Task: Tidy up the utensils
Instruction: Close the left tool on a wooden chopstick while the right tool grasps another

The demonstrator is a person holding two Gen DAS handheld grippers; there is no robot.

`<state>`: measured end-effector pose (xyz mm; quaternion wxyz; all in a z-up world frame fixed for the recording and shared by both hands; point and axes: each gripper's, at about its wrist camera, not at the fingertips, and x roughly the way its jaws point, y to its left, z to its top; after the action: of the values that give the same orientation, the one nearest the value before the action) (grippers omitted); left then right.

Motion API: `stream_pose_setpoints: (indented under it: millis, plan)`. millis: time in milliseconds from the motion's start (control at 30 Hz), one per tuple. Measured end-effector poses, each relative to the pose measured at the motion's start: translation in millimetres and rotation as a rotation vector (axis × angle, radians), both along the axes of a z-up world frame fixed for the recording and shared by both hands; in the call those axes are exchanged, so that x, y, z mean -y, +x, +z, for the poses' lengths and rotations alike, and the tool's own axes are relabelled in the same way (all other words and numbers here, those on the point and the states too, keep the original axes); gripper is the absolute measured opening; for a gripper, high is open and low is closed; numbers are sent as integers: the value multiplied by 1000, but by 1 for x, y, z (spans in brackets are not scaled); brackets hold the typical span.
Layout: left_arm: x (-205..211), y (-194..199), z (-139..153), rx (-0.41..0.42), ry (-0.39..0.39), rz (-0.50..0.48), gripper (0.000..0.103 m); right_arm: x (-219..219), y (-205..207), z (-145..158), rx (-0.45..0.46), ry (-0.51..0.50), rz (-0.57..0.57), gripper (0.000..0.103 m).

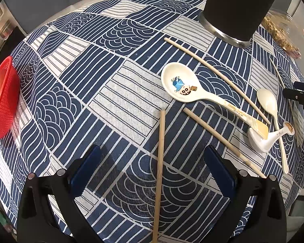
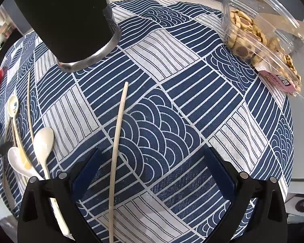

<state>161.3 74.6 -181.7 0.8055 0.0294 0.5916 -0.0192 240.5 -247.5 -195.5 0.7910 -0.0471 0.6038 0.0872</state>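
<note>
In the left wrist view my left gripper (image 1: 152,168) is open above the cloth, with a wooden chopstick (image 1: 159,162) lying between its fingers, untouched. Two more chopsticks (image 1: 218,75) (image 1: 223,141) lie to the right, beside a white cartoon spoon (image 1: 184,85), a plain cream spoon (image 1: 268,103) and a short white spoon (image 1: 261,139). The black utensil holder (image 1: 239,6) stands at the back right. In the right wrist view my right gripper (image 2: 154,170) is open over a pale chopstick (image 2: 117,141) that lies between its fingers. The black holder (image 2: 64,20) is back left, and the spoons (image 2: 43,139) are left.
A red mesh basket (image 1: 2,99) sits at the table's left edge. A clear plastic box of biscuits (image 2: 261,30) lies at the back right, partly off the blue patterned tablecloth (image 2: 172,101). The round table's edge curves close on the right.
</note>
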Motion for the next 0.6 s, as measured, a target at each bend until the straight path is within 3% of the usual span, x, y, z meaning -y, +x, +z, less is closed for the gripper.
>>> stream_pose_setpoints:
  millis: [133,267,367,433,500,600]
  plan:
    - [-6,-8,2,-12,1,9,95,0,2,0,-23,-8,-23,96]
    - [-22,-25,8,18,-3,62,74,7,-1,1,-27,-7,-37,92]
    - [-33,-35,12,32,-4,106,56,15,-10,8,-11,-3,-22,68]
    - [-40,-40,14,33,-8,130,47,18,-16,11,-10,-3,-9,46]
    - [-50,-45,16,26,-18,165,31,23,-20,12,-5,-4,2,37]
    - [-58,-50,18,17,-34,208,16,31,-30,13,-1,-5,6,19]
